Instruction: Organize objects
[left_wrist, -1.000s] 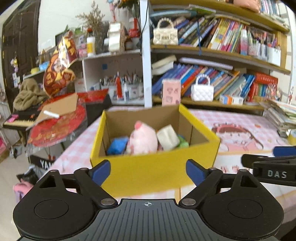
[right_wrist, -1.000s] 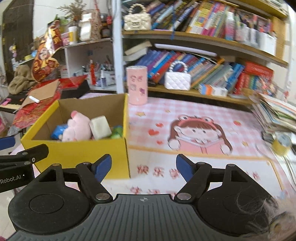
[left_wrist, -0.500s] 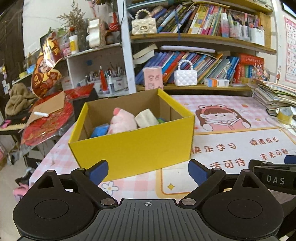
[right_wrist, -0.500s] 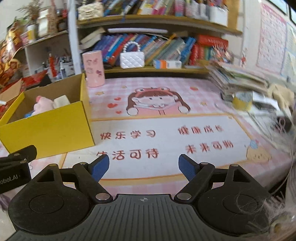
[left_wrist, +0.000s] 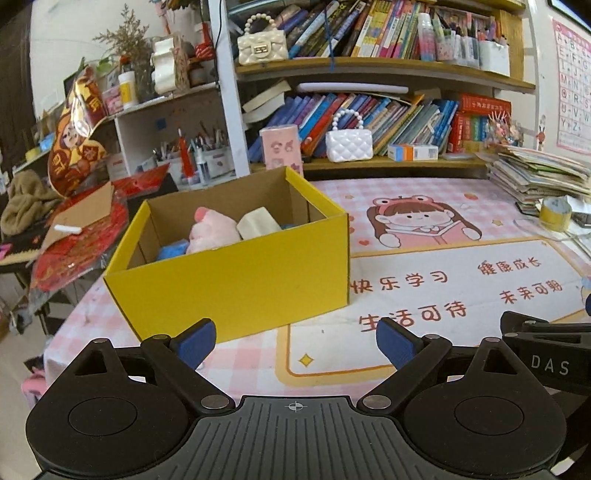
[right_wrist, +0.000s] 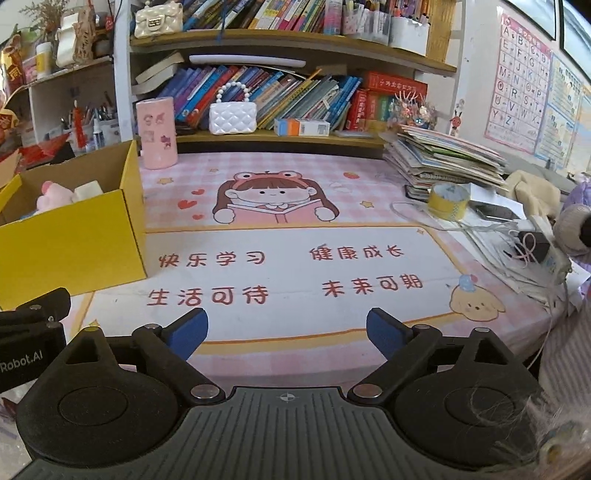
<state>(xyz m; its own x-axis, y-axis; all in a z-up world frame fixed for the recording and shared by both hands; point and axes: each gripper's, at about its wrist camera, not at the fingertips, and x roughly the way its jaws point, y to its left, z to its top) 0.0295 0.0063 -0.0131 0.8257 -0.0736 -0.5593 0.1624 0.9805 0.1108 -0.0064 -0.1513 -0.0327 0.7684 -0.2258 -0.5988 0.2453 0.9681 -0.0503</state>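
Observation:
A yellow cardboard box (left_wrist: 236, 280) stands on the left of the pink desk mat; it also shows in the right wrist view (right_wrist: 74, 236). Inside lie a pink plush toy (left_wrist: 212, 232), a cream block (left_wrist: 256, 225) and a blue object (left_wrist: 171, 251). My left gripper (left_wrist: 295, 343) is open and empty, held back from the box's near wall. My right gripper (right_wrist: 286, 330) is open and empty over the mat's printed red text, to the right of the box.
A pink cylinder (right_wrist: 157, 133) and a white quilted handbag (right_wrist: 232, 116) stand at the back by the bookshelf. A stack of books (right_wrist: 447, 158), a yellow tape roll (right_wrist: 448, 201) and loose cables (right_wrist: 517, 236) crowd the right edge.
Both grippers have pulled back from the box and turned right. The box now sits farther away and more of the mat shows. Both stay open.

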